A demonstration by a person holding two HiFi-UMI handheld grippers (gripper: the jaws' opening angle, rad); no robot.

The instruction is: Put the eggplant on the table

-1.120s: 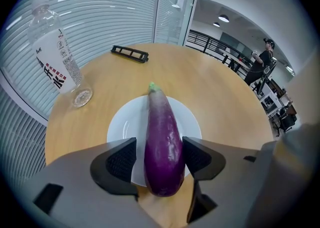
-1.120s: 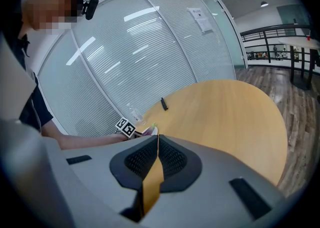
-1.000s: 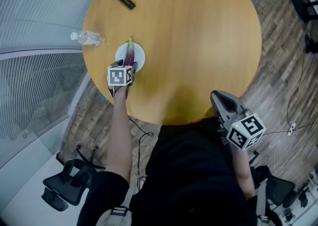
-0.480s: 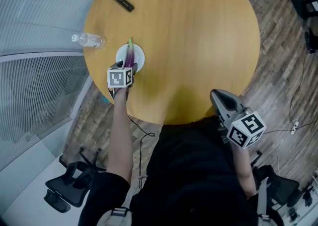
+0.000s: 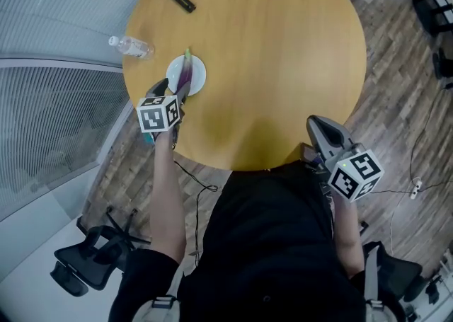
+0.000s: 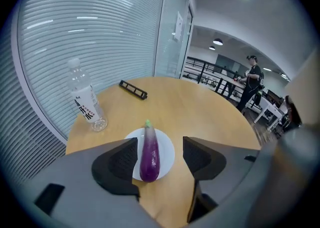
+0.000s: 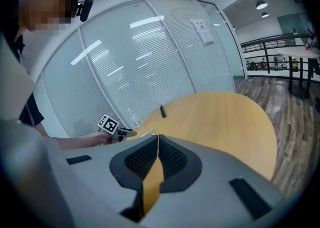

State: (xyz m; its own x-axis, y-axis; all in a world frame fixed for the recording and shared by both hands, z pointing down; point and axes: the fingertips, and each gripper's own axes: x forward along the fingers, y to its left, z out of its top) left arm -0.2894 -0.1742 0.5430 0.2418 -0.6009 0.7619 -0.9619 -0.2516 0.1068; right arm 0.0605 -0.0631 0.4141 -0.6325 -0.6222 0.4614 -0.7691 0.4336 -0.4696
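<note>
Near tip of eggplant (image 5: 185,71) behind left tool (image 5: 170,92), bottle (image 6: 85,99) label print — illegible

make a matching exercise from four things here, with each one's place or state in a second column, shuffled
Things:
1 eggplant
2 water bottle
3 left hand-held gripper
4 right hand-held gripper

Place or state:
a jaws together
b lying on the white plate
c upright near the edge of the table
d jaws apart

Pairs: 1-b; 2-c; 3-d; 4-a
</note>
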